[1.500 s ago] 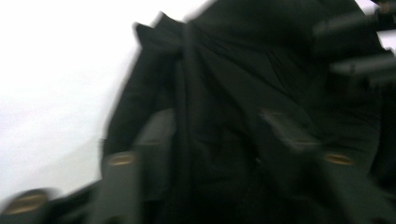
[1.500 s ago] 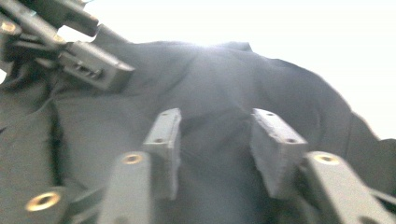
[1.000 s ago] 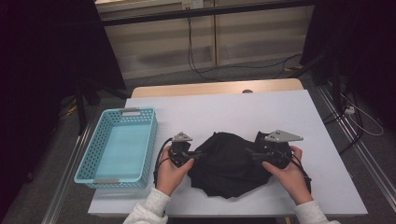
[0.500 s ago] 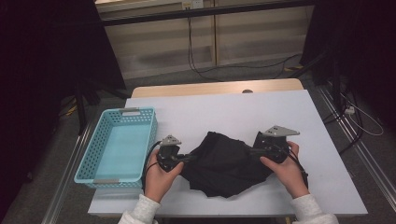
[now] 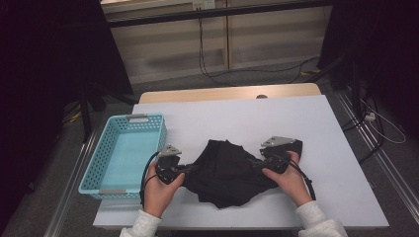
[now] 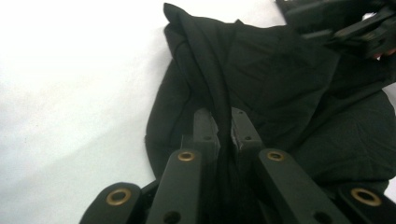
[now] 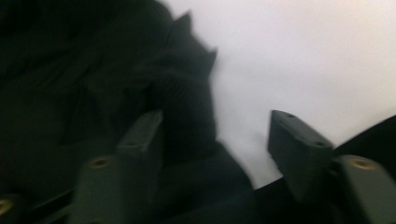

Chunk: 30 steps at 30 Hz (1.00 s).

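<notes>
My left gripper (image 5: 190,168) stays clamped on the black cloth (image 5: 232,173) at lower centre of the counter (image 5: 306,118), while my right gripper (image 5: 257,164), jaws apart, has been closing onto its right edge, ready to spread it.

One black cloth (image 5: 230,173), one blue basket (image 5: 111,185), two tongs (one per hand), one table (image 5: 247,113).

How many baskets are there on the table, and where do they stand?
1. The blue basket stands at the left edge of the table, to the left of the black cloth and close beside the left gripper. It looks empty.
</notes>
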Available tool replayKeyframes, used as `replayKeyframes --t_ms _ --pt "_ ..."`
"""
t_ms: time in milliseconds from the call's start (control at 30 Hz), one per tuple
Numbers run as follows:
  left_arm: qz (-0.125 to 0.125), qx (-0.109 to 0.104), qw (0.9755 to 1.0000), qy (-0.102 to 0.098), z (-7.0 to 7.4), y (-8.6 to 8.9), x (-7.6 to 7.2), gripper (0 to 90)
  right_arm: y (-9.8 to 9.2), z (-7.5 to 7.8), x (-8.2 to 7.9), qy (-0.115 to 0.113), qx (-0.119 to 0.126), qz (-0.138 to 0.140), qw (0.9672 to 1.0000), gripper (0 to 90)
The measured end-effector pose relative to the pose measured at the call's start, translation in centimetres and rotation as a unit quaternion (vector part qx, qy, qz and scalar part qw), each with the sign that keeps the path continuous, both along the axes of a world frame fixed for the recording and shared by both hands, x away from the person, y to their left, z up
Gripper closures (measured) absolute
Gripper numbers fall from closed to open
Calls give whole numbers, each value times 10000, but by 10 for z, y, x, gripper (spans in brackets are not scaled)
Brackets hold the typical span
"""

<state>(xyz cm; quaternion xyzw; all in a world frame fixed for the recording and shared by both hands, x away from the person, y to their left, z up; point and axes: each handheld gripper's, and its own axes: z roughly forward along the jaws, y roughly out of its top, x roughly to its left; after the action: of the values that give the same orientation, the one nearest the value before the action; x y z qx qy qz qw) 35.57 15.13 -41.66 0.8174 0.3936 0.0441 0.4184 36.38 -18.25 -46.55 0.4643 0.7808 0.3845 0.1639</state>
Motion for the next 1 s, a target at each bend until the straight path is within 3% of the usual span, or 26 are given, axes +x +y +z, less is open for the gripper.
replayKeyframes --t_ms 33,100,233,333,433,567,600,700,800,1000 --pt "-3 -1 10000 -8 0 0 0 839 2 -2 -1 7 16 12 10000 429" --pt "-12 14 10000 -17 0 -1 0 839 3 -1 -2 -9 160 191 9997 681" --pt "-46 18 10000 26 -3 -5 2 838 2 3 -5 -153 141 271 9994 859" --pt "-113 -84 9999 -1 -5 -9 3 837 -9 13 -7 -451 254 102 9986 868" --pt "-203 -236 9995 -21 -7 -18 5 837 -23 31 -12 -792 453 -109 9958 869" --pt "-382 -233 9990 36 -12 -32 7 836 -32 51 -22 -1144 563 -20 9918 865" --pt "-418 -208 9989 87 -14 -35 7 836 -27 49 -25 -1098 591 153 9921 864" --pt "-458 -75 9988 182 -19 -39 8 836 -3 26 -35 -742 54 706 9947 863" --pt "-454 -22 9987 229 -21 -40 8 835 11 2 -39 -296 112 932 9951 858" --pt "-431 12 9987 268 -26 -41 11 824 14 -1 -43 -274 152 1011 9944 845"
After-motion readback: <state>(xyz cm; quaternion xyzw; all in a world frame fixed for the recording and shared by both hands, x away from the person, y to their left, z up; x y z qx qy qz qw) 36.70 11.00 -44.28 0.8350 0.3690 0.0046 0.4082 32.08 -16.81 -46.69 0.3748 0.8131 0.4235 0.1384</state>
